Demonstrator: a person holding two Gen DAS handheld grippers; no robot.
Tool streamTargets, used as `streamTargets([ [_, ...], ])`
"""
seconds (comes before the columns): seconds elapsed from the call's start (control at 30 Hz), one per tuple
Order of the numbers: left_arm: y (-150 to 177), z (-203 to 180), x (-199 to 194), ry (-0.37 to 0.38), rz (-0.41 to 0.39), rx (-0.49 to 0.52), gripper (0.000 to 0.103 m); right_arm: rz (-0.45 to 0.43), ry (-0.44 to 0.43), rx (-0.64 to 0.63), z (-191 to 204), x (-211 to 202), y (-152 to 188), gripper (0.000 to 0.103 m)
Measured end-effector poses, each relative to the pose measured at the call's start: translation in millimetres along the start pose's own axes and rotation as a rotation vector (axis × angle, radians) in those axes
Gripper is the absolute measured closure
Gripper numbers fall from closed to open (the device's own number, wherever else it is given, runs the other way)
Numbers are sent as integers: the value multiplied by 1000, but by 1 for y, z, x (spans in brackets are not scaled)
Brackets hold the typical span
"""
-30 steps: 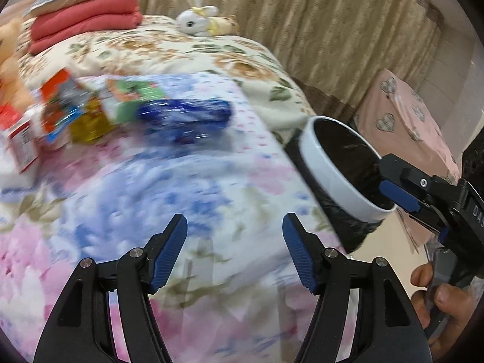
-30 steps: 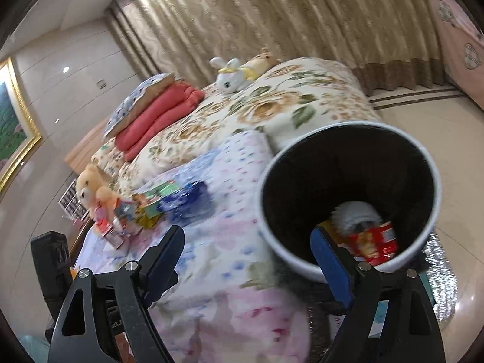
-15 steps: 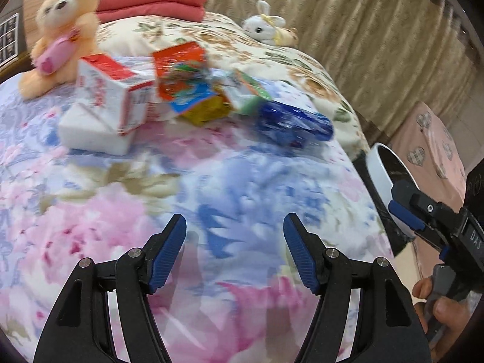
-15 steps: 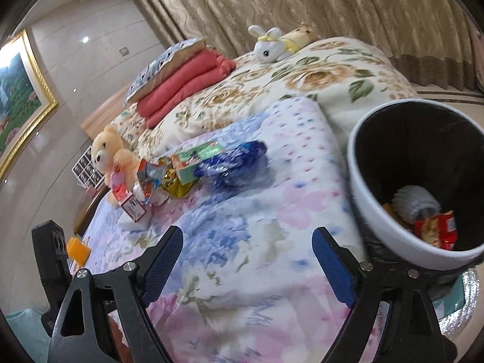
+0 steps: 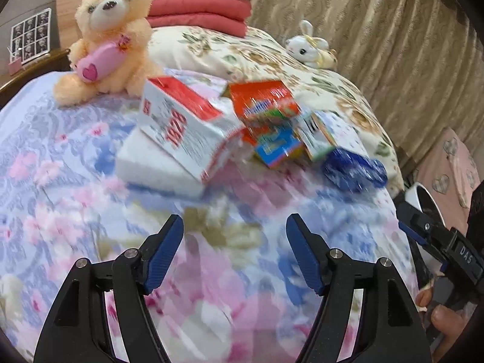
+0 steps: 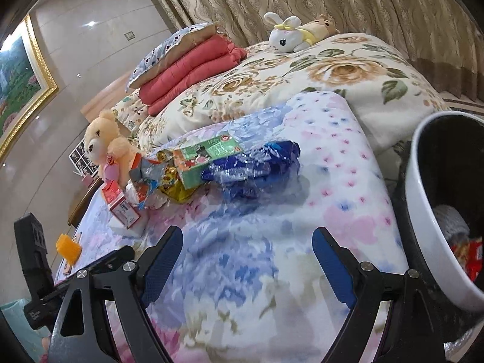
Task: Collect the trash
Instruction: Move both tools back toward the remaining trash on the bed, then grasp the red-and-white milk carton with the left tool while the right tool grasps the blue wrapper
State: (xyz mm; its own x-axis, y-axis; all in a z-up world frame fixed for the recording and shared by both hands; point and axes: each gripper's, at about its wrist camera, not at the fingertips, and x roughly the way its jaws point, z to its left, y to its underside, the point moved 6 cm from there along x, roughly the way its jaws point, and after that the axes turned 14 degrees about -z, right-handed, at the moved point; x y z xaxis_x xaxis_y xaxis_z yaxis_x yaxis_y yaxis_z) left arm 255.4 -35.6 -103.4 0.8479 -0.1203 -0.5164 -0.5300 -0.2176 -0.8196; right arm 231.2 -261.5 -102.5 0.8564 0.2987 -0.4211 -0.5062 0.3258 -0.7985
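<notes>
A heap of trash lies on the flowered bedspread: a red-and-white carton point(image 5: 184, 130) on a white block point(image 5: 151, 166), an orange snack packet point(image 5: 263, 103), a green box point(image 5: 317, 139) and a crumpled blue wrapper point(image 5: 354, 169). My left gripper point(image 5: 234, 242) hovers short of the heap, its jaws opening with nothing between them. In the right wrist view my right gripper point(image 6: 248, 257) stands open and empty, nearer than the blue wrapper point(image 6: 257, 169) and green box point(image 6: 205, 157). The white bin point(image 6: 423, 211) with a black liner stands to the right and holds a red packet point(image 6: 469, 257).
A teddy bear point(image 5: 109, 39) sits behind the heap, with a toy rabbit point(image 5: 308, 45) and folded red quilts point(image 5: 199, 9) farther back. Curtains hang behind the bed. A small orange object point(image 6: 68, 248) lies at the left. A pink covered stand point(image 5: 450, 163) is at the right.
Both views have swung left, away from the bin and towards the trash heap. The bin has slid to the right edge, and the teddy bear and carton have come into the left view.
</notes>
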Motion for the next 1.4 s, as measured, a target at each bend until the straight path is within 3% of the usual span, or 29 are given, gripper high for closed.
streamTargets([
  [0.2, -23, 4, 21, -76, -38, 5, 27, 8, 5, 8, -1, 24, -8, 14],
  [0.57, -31, 6, 43, -240, -74, 68, 25, 41, 39, 29, -12, 61, -14, 15],
  [0.63, -31, 8, 42, -238, -82, 70, 29, 37, 42, 25, -13, 64, -14, 24],
  [0.7, -30, 10, 41, -228, -85, 69, 51, 47, 53, 17, -14, 65, -13, 61],
  [0.8, -29, 12, 35, -201, -95, 61, 63, 37, 36, 25, -16, 61, -12, 69],
  [1.0, -27, 10, 16, -157, -127, 68, 67, 7, 1, 24, -10, 42, -11, 75],
  [1.4, -4, -16, -30, -30, -134, 107, 69, -9, -27, 44, -6, -7, 7, 75],
])
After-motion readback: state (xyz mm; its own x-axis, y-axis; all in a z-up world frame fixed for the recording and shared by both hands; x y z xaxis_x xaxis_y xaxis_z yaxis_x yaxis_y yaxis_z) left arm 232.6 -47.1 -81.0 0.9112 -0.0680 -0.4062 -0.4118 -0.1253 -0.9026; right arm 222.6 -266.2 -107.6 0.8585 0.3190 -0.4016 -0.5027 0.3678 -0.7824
